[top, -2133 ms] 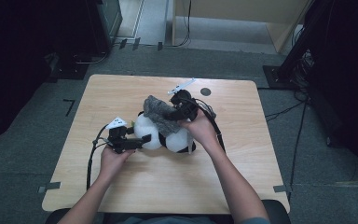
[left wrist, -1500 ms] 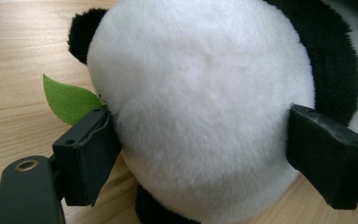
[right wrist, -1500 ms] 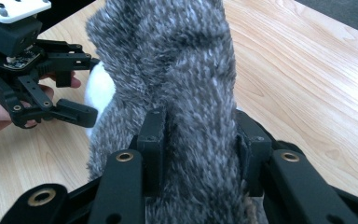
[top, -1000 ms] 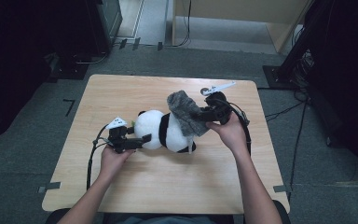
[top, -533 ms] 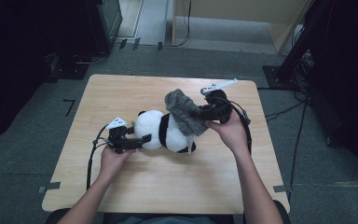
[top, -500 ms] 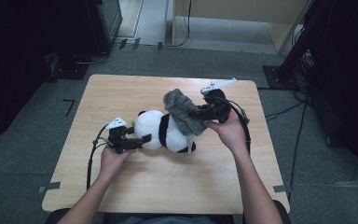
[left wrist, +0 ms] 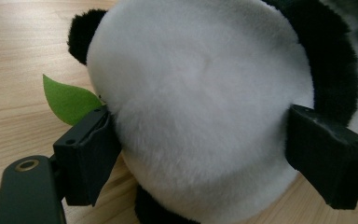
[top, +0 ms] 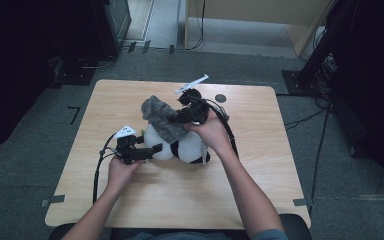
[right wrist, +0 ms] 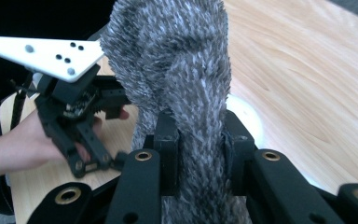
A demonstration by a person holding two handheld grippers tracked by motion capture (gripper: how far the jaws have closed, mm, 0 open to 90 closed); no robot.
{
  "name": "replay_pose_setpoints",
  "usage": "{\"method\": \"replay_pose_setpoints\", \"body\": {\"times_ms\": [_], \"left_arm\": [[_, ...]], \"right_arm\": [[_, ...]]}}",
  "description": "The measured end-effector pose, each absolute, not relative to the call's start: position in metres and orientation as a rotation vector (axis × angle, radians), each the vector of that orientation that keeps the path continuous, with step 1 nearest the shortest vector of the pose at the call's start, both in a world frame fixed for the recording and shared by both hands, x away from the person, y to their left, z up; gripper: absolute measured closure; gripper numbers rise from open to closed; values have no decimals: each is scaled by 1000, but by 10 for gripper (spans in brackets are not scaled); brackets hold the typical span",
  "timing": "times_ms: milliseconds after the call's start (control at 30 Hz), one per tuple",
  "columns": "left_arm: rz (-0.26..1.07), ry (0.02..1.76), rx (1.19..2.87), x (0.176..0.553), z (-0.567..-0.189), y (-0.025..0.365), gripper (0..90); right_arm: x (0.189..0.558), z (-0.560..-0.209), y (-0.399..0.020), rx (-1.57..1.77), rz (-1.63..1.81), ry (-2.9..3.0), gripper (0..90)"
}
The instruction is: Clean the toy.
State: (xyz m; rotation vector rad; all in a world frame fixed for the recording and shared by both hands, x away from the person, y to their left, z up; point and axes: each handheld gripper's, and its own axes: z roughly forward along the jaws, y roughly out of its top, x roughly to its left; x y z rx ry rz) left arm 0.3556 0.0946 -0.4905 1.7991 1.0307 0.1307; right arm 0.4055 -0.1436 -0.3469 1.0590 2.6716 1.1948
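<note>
Here the panda, a soft plush toy, lies on the counter between the two tools, with a grey furry cloth draped over its top. The left hand-held gripper has its jaws clamped on the panda's round white head, one pad on each side, a green felt leaf poking out just beside the left jaw. The right hand-held gripper is pinched tight on a fold of the cloth, which stands up bunched above its jaws, just over the panda. Both things look light and squashy: the plush will give under the pads and spring back, so a wide hold across the head suits it, while the limp cloth is best taken by a gathered fold or edge, since the pile may slip.
</note>
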Motion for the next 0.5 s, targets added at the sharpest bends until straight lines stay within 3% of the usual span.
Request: {"method": "replay_pose_setpoints", "body": {"times_ms": [500], "left_arm": [[124,1033,1801,356,-490,95,144]], "right_arm": [[434,-381,-98,1124,1085,2753,726]]}}
